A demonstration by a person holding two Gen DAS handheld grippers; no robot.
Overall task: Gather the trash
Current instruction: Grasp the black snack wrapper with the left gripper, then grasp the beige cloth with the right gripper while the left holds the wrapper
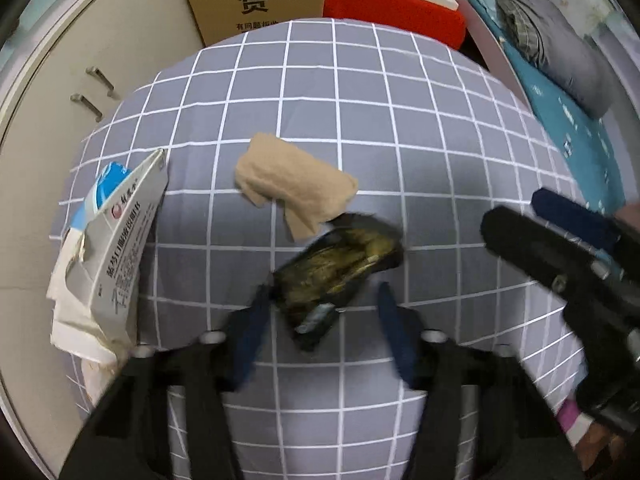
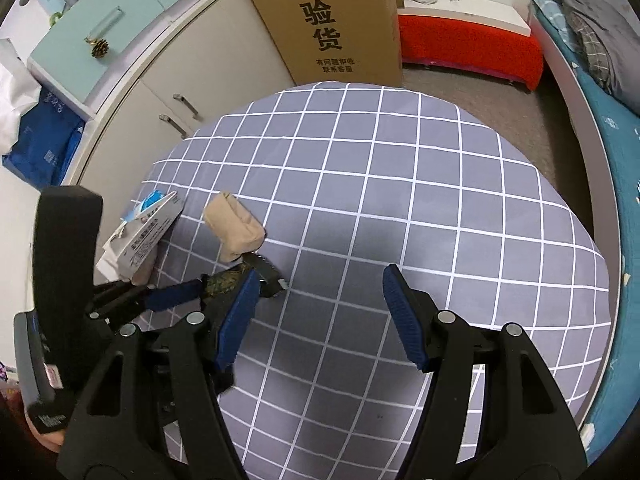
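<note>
Wrapper (image 1: 340,264): dark, crinkly, between left gripper (image 1: 320,312) jaws, which stand apart around it.
Tissue (image 1: 294,186): just past wrapper.
Right gripper (image 2: 320,300): jaws wide apart, nothing between.

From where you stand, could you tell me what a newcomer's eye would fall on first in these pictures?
First, the dark wrapper lying between the open fingers of the left gripper on the grey checked tablecloth. Just beyond it lies a crumpled beige tissue, with a torn medicine box at the cloth's left edge. Behind the table, a tall cardboard box stands beside a red stool.
</note>
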